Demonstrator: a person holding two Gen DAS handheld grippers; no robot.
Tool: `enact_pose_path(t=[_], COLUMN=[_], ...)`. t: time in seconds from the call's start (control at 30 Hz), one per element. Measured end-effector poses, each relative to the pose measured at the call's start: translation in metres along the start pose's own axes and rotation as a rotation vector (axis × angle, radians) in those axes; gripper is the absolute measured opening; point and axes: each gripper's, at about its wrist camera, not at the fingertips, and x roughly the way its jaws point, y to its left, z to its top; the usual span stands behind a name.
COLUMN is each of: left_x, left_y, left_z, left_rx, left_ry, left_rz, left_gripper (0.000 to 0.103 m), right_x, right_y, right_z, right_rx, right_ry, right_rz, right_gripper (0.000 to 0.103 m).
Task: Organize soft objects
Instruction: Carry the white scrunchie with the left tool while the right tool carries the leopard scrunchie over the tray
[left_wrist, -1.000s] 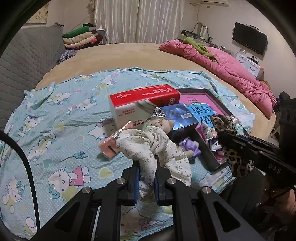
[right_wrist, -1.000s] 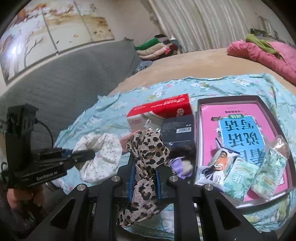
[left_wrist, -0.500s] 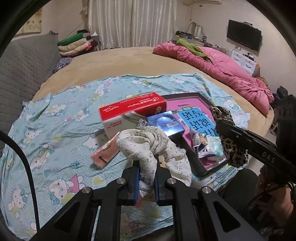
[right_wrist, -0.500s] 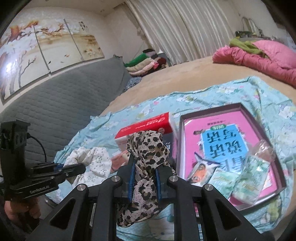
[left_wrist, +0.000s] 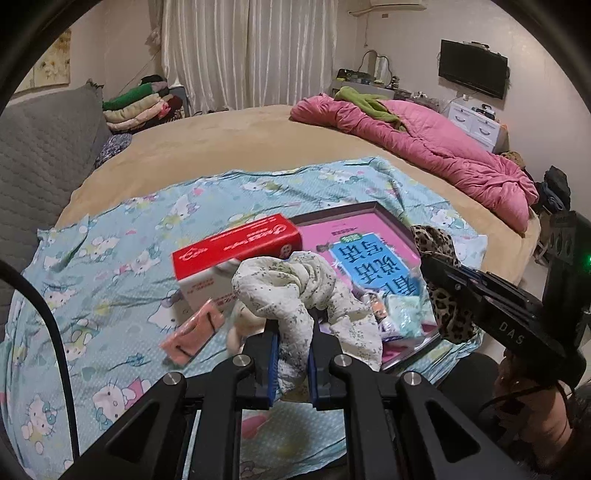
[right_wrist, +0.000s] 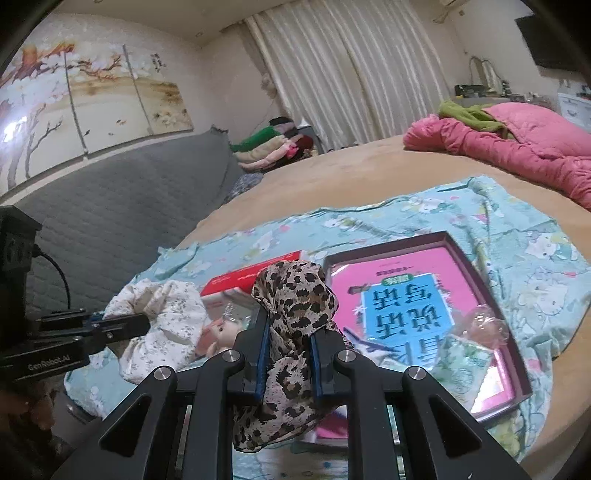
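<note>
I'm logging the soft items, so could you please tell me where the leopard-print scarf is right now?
The leopard-print scarf is clamped in the right tool, bottom centre of the right wrist view, held above the blue cartoon sheet between the red tissue box and the pink box.

A leopard-print scarf (right_wrist: 291, 295), a white floral cloth (left_wrist: 295, 284) (tiny sprigs), a red-topped box (left_wrist: 236, 251).

Thin floral cloth (left_wrist: 295, 291), sheer leopard-print cloth (right_wrist: 295, 306), glossy cardboard box (left_wrist: 236, 251).
</note>
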Motion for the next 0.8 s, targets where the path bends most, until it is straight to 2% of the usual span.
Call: enact_pose_path(t=[0.53, 0.8], left_x=[0.009, 0.028], left_y=[-0.038, -0.052], left_z=[0.023, 0.032], left_rx=[0.058, 0.060], left_ry=[-0.009, 0.001], left_rz=[-0.031, -0.076], left_gripper=[0.013, 0.013], right_x=[-0.023, -0.036], right_y=[-0.033, -0.053], right_z=[0.008, 0.013], right_rx=[0.044, 0.085], right_ry=[-0.069, -0.107], right_rz=[-0.080, -0.103], right_gripper=[0.018, 0.018])
